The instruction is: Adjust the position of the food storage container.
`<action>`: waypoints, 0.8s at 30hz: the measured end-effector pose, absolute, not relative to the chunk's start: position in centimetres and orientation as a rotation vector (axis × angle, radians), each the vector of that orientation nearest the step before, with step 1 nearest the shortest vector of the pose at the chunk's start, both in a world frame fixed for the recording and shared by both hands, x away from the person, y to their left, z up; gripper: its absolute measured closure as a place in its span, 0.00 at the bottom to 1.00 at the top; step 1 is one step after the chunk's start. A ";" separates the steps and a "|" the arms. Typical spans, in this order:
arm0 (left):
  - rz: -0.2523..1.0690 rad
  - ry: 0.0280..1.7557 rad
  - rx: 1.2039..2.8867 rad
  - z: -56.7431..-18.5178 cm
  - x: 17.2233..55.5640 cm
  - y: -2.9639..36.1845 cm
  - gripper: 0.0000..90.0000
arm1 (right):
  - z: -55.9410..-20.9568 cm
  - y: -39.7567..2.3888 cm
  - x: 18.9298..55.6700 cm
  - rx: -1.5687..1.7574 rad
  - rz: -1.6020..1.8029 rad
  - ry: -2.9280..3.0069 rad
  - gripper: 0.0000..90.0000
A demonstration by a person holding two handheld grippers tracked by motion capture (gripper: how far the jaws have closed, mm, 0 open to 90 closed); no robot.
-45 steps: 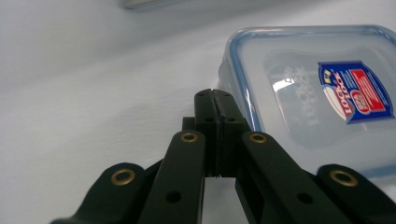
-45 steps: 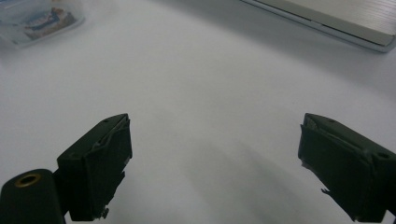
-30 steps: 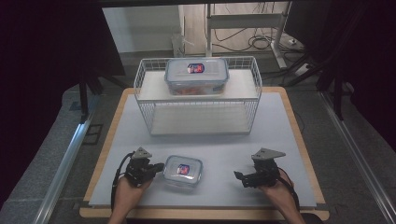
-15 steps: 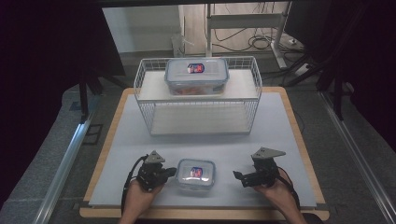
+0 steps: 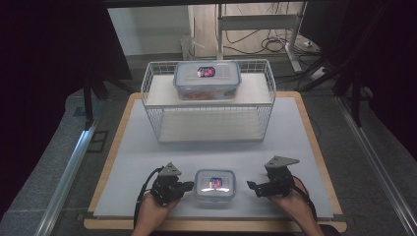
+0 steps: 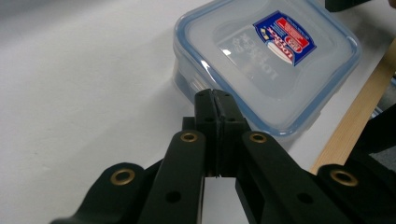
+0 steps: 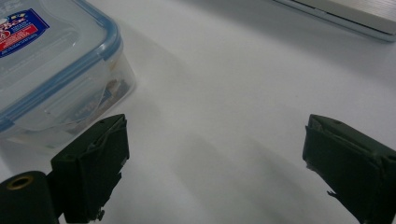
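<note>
Fingers: left gripper (image 6: 212, 100) jaws pressed together, empty, nudging the small clear plastic lidded box with blue seal (image 5: 215, 185) rightward along the white mat (image 5: 305, 142) since a second ago, toward the right gripper (image 5: 253, 187), whose jaws are gaping but just closing slightly, nothing between. Contents indistinct. Larger matching clear box (image 5: 207, 79), something reddish inside, sitting on the white wire rack (image 5: 209, 105).

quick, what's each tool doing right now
Left tool: closed, holding nothing, tips against the side of the small container.
Right tool: open, empty, beside that container.
</note>
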State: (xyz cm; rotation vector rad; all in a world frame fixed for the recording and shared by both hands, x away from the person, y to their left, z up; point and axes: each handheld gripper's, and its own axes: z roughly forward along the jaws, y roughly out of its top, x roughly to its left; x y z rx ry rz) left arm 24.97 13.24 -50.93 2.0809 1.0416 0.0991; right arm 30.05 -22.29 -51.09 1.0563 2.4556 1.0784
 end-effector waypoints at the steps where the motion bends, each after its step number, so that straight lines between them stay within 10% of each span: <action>1: 0.098 1.034 2.087 -50.9 24.9 13.2 1.00 | -51.1 -22.3 30.1 1.054 1.076 2.456 0.08; 7: 0.228 1.041 2.132 -50.9 24.1 13.9 0.89 | -50.9 -22.5 30.0 1.034 1.079 2.452 0.10; 16: 0.284 1.081 2.056 -51.5 23.4 17.0 0.26 | -50.5 -22.8 29.8 0.991 1.127 2.460 0.09; 24: 0.358 1.087 2.084 -52.3 23.3 18.1 0.08 | -50.9 -22.6 29.8 0.944 1.116 2.469 0.06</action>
